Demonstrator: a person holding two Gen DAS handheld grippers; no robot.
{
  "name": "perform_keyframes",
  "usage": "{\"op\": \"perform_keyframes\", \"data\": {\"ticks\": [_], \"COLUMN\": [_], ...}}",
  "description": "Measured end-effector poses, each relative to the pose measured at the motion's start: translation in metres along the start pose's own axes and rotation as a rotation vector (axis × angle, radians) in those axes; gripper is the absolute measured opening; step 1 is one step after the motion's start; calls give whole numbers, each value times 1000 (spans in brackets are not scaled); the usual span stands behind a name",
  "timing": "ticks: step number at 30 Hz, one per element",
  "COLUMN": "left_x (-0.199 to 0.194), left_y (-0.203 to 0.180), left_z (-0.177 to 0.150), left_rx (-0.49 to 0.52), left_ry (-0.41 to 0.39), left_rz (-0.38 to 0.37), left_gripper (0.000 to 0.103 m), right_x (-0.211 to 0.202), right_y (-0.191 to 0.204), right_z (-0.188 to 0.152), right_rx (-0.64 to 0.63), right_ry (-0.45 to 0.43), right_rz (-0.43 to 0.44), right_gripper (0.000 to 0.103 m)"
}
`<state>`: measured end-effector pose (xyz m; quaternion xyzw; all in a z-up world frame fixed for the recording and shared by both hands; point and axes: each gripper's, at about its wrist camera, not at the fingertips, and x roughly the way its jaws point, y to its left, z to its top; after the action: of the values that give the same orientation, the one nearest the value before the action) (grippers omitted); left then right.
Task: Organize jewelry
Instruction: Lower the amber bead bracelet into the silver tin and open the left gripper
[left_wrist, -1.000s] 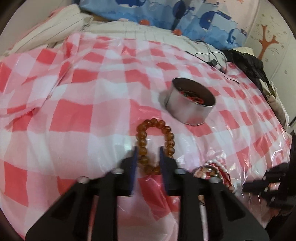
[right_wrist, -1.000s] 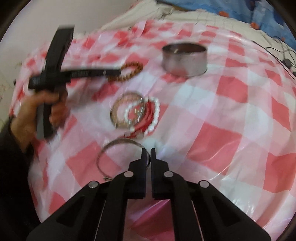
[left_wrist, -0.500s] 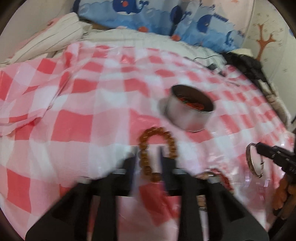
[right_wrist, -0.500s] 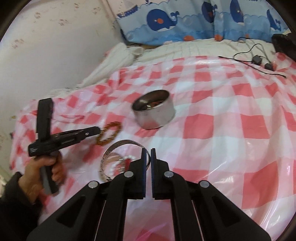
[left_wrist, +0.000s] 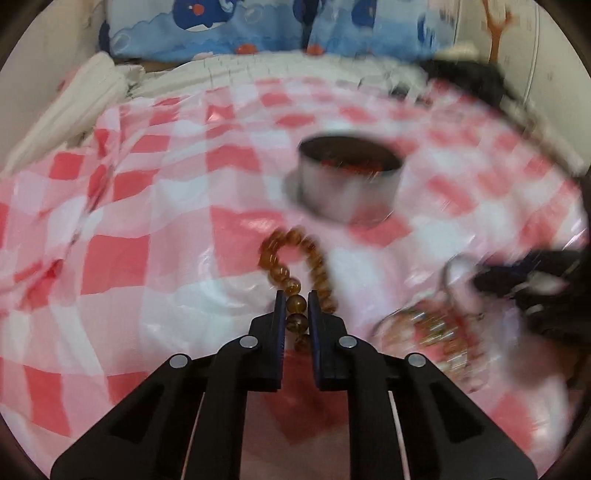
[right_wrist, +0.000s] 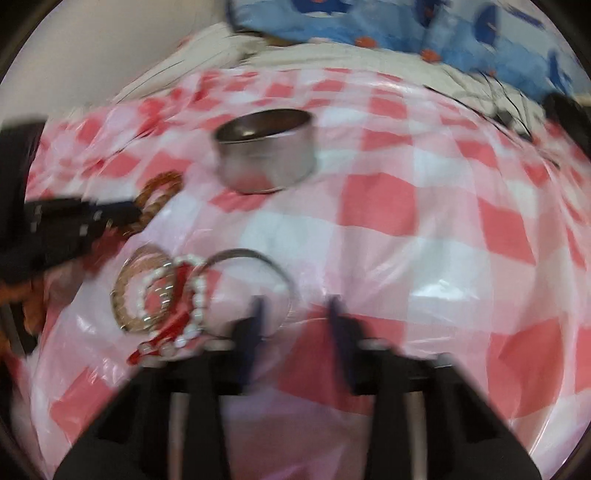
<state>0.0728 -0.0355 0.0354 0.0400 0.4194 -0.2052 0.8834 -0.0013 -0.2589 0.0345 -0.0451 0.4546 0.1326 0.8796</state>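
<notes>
The left gripper (left_wrist: 296, 301) is closing on the amber bead bracelet (left_wrist: 295, 266), beads pinched between its fingers, the loop trailing toward twelve o'clock. The metal tin (left_wrist: 349, 184) sits beyond at one o'clock. The right gripper (right_wrist: 295, 314), blurred, stands open; the silver bangle (right_wrist: 251, 258) lies at its eleven o'clock.

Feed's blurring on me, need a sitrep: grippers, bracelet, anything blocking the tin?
Left gripper closing, amber bead bracelet between jaws. Right gripper open, silver bangle at its fingers, not gripped. Nothing between bracelet and metal tin.
</notes>
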Motion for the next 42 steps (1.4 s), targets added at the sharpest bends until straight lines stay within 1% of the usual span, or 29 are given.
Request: {"op": "perform_keyframes", "data": {"ticks": [1, 2, 3, 5, 7, 9, 14, 15, 21, 28, 31, 33, 34, 36, 38, 39, 42], "left_x": [-12, -18, -27, -35, -38, -41, -50, -50, -48, -27, -14, -1, 9, 36, 62, 66, 55], "left_y": [2, 3, 4, 5, 5, 4, -1, -2, -11, -22, -23, -23, -21, -15, -4, 0, 10], "left_z": [4, 6, 8, 10, 11, 12, 21, 24, 50, 84, 100, 108, 112, 118, 119, 117, 110], "left_rx": [-32, -44, -55, -65, -81, -88, -82, -80, -63, -78, -105, -122, -132, -155, -186, -193, -184], "left_ry": [-50, -80, -110, -156, -174, -190, -215, -218, -232, -243, -253, -249, -240, -178, -74, -46, -69], "left_rz": [-67, -96, -117, -162, -184, -204, -224, -227, -253, -316, -360, -376, -365, -327, -278, -254, -216], "left_gripper": [10, 10, 10, 10, 10, 10, 10, 10, 10, 10, 11, 11, 11, 11, 18, 23, 38], "right_x": [-1, -4, -8, -18, -27, -34, -41, -40, -38, -29, -26, -21, -18, -10, -2, 3, 15], "right_y": [-2, -8, -18, -36, -46, -52, -54, -54, -54, -58, -59, -62, -63, -63, -62, -59, -52], "right_z": [0, 0, 1, 2, 3, 6, 17, 24, 42, 63, 75, 82, 85, 92, 98, 102, 111], "right_rx": [20, 63, 137, 243, 307, 343, 372, 377, 346, 317, 300, 294, 290, 283, 272, 262, 239], "right_ry": [-6, -16, -38, -96, -149, -192, -244, -254, -277, -282, -289, -289, -286, -276, -264, -256, -245], "right_rz": [30, 77, 147, 248, 316, 347, 327, 323, 286, 238, 216, 203, 197, 182, 173, 169, 162], "right_gripper": [4, 3, 4, 4, 4, 4, 4, 4, 4, 4, 4, 4, 4, 4, 4, 4, 4]}}
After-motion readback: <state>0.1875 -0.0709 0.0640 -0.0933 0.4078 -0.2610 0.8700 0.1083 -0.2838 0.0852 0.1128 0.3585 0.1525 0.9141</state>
